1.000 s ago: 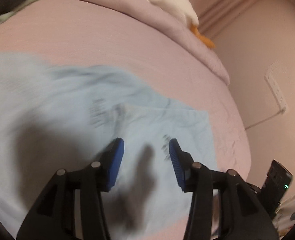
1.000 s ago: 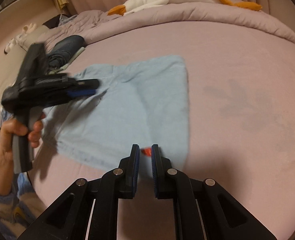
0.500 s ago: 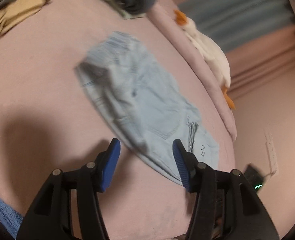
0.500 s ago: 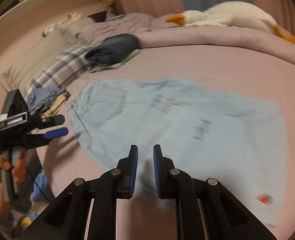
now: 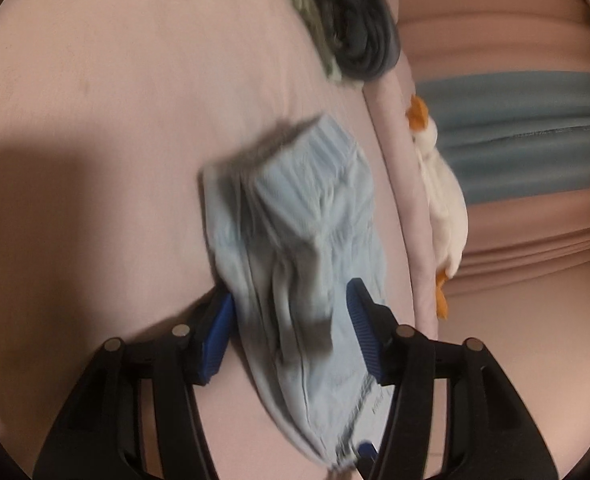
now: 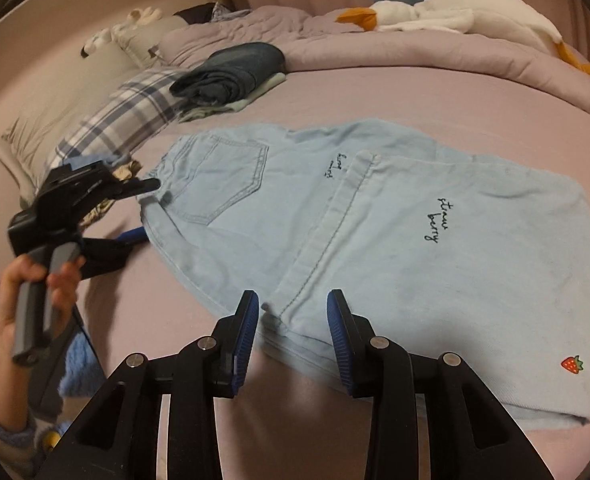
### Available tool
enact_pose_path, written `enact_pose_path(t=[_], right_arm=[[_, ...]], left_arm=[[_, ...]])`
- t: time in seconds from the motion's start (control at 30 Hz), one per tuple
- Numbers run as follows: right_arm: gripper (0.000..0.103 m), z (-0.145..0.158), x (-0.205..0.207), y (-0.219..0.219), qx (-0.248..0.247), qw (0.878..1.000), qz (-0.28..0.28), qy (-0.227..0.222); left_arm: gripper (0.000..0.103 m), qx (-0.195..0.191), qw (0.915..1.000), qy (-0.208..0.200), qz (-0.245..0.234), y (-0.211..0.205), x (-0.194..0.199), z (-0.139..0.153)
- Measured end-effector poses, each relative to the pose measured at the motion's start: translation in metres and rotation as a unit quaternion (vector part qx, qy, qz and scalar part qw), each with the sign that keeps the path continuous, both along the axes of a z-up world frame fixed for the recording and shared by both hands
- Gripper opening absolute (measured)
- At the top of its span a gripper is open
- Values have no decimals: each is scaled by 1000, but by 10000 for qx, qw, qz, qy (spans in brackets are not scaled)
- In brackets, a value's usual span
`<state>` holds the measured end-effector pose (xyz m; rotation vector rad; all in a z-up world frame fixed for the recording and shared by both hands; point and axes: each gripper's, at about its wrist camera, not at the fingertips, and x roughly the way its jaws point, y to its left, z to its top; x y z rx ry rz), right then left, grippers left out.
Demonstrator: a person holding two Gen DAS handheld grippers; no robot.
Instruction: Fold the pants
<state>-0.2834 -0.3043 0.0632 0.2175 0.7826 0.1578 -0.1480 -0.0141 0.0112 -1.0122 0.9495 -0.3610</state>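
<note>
Light blue pants lie flat on the pink bed sheet, one leg folded over, back pocket up. My right gripper has its jaws spread, straddling the near folded edge. My left gripper is spread wide at the waistband end; blurry there, so contact is unclear. Dark folded clothes sit beyond.
</note>
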Motion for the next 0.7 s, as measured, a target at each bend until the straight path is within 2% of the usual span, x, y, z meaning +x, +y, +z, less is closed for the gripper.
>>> enact_pose_path(t=[0.07,0.13,0.3,0.4,0.47,0.5,0.53,0.6,0.7], right_arm=[[36,2,1,3,8,10000,3,-64],[36,3,7,10,0,9999,20,-102],[36,6,12,12,-74,9999,37,-118],[36,7,16,13,-111,9999,-9,-100],[36,9,16,13,-159,9998,-33,-97],[36,9,18,14,-207,9997,-36,-80],[36,10,19,15,-242,9997,-43,-63],[36,10,24,16,-308,9995,-85,-8],[36,11,33,18,-349,9993,-134,47]], left_arm=[[48,247,9995,-158,113,2,-1,3],[49,122,9996,-155,205,8,1,-1],[68,-31,9998,-196,-41,2,25,3],[69,-222,9996,-177,-55,1,38,1],[64,-291,9993,-191,-141,2,41,0],[48,-290,9991,-208,-225,2,41,1],[41,-345,9987,-204,-325,2,41,-1],[34,-589,9974,-196,-379,9,36,-7],[27,-389,9976,-436,-384,18,24,4]])
